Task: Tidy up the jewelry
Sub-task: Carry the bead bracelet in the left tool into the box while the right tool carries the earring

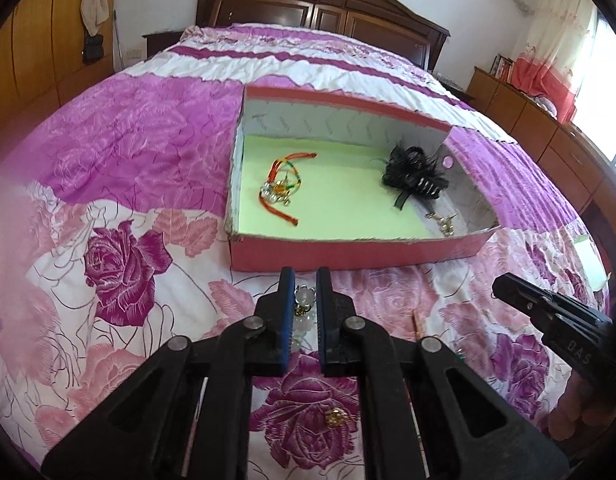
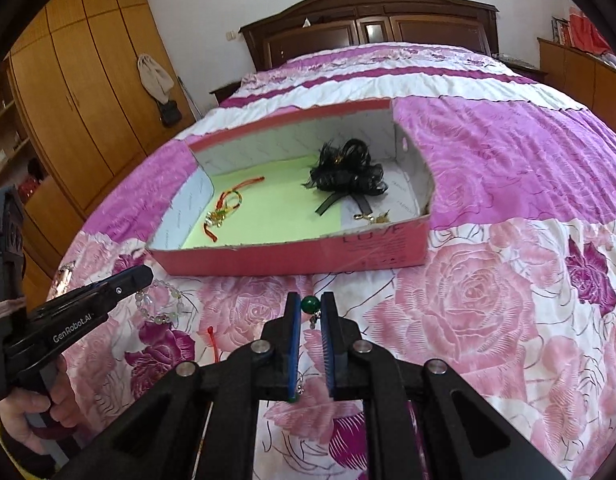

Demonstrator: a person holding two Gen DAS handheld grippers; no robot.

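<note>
two pairs of tongs worked near the pink box [image 2: 292, 256] on the bed. the left tongs [image 1: 305, 296] pinched a pale bead bracelet [image 2: 160, 304] just off the floral bedspread [image 1: 120, 280]; the right tongs [image 2: 309, 306] pinched a green bead pendant [image 2: 310, 305] by the bead. both pieces looked light, limp and slippery, so a bead seemed a surer hold than a thread. inside the box lay a red cord bracelet [image 1: 284, 184], a black feathered hair clip [image 1: 411, 176] and gold earrings [image 1: 441, 222]. the left tool read "genrobot.ai", the box "love".
</note>
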